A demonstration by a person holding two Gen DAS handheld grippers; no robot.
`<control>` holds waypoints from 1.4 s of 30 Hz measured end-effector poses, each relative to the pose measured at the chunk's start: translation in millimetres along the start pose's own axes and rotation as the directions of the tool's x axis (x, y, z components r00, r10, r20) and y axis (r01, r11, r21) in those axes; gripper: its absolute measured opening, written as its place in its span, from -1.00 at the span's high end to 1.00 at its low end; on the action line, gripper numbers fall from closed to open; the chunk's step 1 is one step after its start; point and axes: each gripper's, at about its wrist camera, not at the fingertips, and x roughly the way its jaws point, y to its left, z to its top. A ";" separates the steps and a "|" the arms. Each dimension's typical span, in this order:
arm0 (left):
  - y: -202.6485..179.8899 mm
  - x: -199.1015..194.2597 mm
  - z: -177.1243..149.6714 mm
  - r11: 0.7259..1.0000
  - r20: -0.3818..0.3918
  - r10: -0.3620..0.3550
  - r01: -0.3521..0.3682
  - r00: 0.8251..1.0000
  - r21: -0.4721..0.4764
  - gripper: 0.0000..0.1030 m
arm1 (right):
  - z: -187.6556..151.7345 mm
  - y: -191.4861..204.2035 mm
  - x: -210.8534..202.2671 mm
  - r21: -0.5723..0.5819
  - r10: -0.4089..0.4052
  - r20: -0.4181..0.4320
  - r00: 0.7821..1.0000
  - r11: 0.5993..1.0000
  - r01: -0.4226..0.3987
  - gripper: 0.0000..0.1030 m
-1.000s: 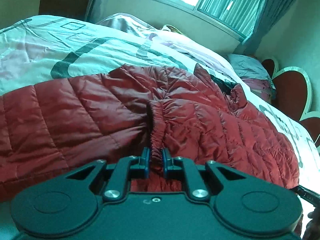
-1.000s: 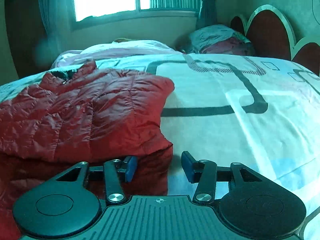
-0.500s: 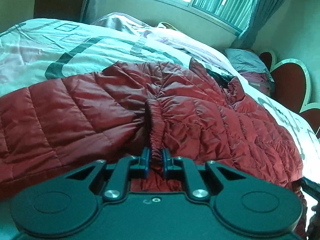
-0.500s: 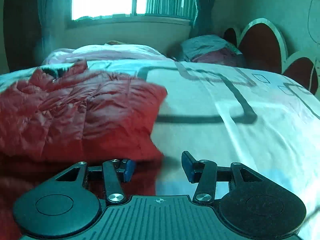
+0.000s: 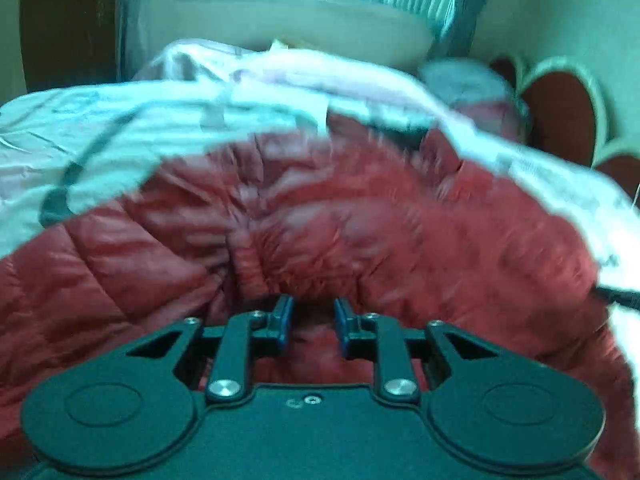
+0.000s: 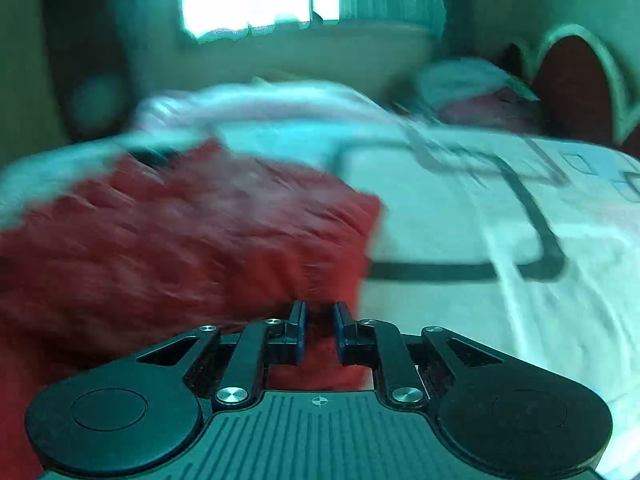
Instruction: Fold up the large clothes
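My left gripper (image 5: 310, 326): jaws opening, red quilted jacket (image 5: 360, 236) just ahead between them, not pinched. My right gripper (image 6: 319, 330): jaws closing on jacket's edge (image 6: 200, 240). Patterned bedspread (image 6: 460, 220) beyond, to its right.

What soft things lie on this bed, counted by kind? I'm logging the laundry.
Red padded jacket: 1
Patterned bedspread: 1
Pale crumpled bedding by the window: 1
Pillow at the headboard: 1
Total: 4
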 end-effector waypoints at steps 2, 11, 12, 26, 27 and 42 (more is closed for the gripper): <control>-1.2 3.6 -5.8 1.000 -0.004 0.010 -0.010 1.000 0.015 0.55 | -1.2 -13.6 2.4 0.093 0.041 -0.004 0.999 0.995 -0.040 0.72; -4.8 4.3 5.2 0.999 0.008 0.006 -0.006 1.000 0.036 0.53 | 8.6 -2.1 -0.9 -0.032 0.073 -0.035 0.997 0.997 -0.074 0.73; -2.4 10.5 5.5 1.000 -0.010 0.006 -0.006 1.000 0.022 0.51 | 8.1 -2.8 8.7 -0.032 0.060 -0.065 0.996 0.998 -0.062 0.73; -20.3 42.7 23.8 0.995 0.039 0.040 -0.044 0.998 0.088 0.34 | 73.2 -18.5 72.4 -0.021 0.076 -0.022 0.997 0.997 -0.076 0.73; -19.6 42.0 21.7 0.993 0.042 0.044 -0.048 0.998 0.105 0.34 | 74.4 -22.9 74.5 -0.022 0.079 -0.022 0.997 0.997 -0.080 0.73; -49.3 13.3 -8.9 0.995 0.016 0.019 -0.021 1.000 0.101 -0.13 | 6.1 18.0 11.4 -0.147 0.088 -0.059 0.994 0.984 -0.095 0.20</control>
